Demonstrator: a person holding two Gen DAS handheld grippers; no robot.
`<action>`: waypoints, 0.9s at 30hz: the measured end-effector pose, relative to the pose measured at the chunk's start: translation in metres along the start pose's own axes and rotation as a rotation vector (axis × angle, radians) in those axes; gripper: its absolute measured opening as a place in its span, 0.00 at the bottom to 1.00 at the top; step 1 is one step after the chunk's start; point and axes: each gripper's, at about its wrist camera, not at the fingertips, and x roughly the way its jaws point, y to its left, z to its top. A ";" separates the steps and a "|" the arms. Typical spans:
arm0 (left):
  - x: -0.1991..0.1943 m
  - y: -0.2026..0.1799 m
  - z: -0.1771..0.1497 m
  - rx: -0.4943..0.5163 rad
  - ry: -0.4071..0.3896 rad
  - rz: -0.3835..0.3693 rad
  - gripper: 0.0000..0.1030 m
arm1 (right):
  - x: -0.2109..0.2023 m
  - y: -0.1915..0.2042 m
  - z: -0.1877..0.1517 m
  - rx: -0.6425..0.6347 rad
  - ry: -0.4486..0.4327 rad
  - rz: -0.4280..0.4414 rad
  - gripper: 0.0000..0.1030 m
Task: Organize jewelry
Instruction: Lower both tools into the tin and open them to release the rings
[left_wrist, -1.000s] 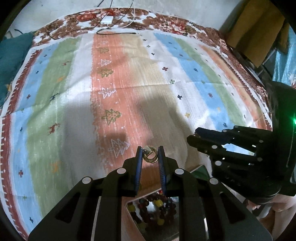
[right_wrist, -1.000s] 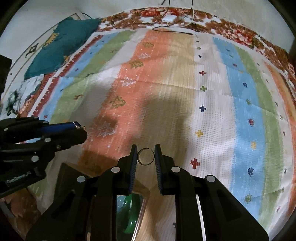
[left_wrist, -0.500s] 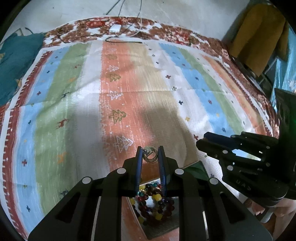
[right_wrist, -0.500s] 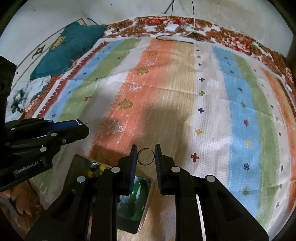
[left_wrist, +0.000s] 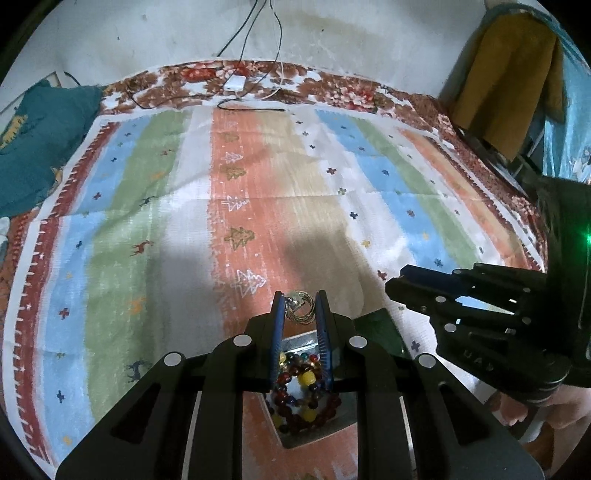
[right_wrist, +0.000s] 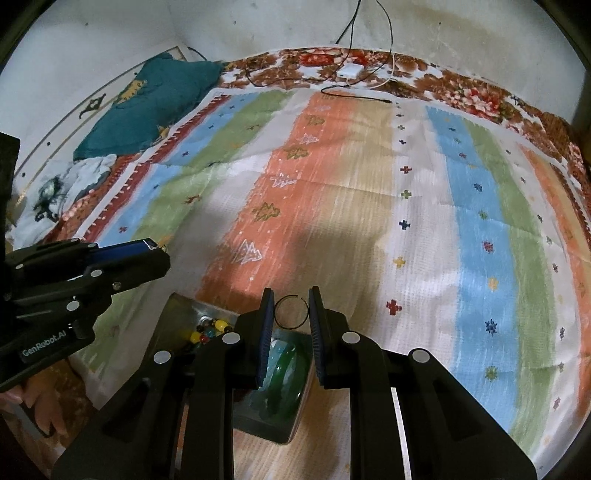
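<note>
My left gripper (left_wrist: 300, 308) is shut on a gold wire ring ornament (left_wrist: 301, 309) and holds it above a metal tray (left_wrist: 306, 435) with a multicoloured bead bracelet (left_wrist: 303, 391) in it. My right gripper (right_wrist: 291, 312) is shut on a thin dark hoop ring (right_wrist: 291, 312) above the tray's other compartment (right_wrist: 266, 421), where a green bangle (right_wrist: 286, 380) lies. Each gripper shows in the other's view: the right one (left_wrist: 480, 314) at the right, the left one (right_wrist: 85, 273) at the left.
A striped blanket (left_wrist: 258, 206) covers the bed. A white charger with cables (left_wrist: 234, 83) lies at the far edge by the wall. A teal cushion (right_wrist: 147, 99) sits at the far left. Brown cloth (left_wrist: 506, 66) hangs at the right.
Both grippers have pulled back and lifted, keeping their rings. More of the tray, beads and green bangle shows beneath the fingers, and the far wall has come into view.
</note>
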 end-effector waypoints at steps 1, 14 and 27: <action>-0.001 -0.001 -0.002 0.004 -0.001 0.003 0.16 | -0.001 0.001 -0.002 -0.003 0.001 0.002 0.19; -0.017 -0.001 -0.022 -0.045 -0.035 0.001 0.16 | -0.012 0.023 -0.023 -0.061 0.005 0.043 0.19; -0.015 0.001 -0.023 -0.083 -0.047 -0.003 0.30 | -0.012 0.024 -0.030 -0.060 0.018 0.054 0.41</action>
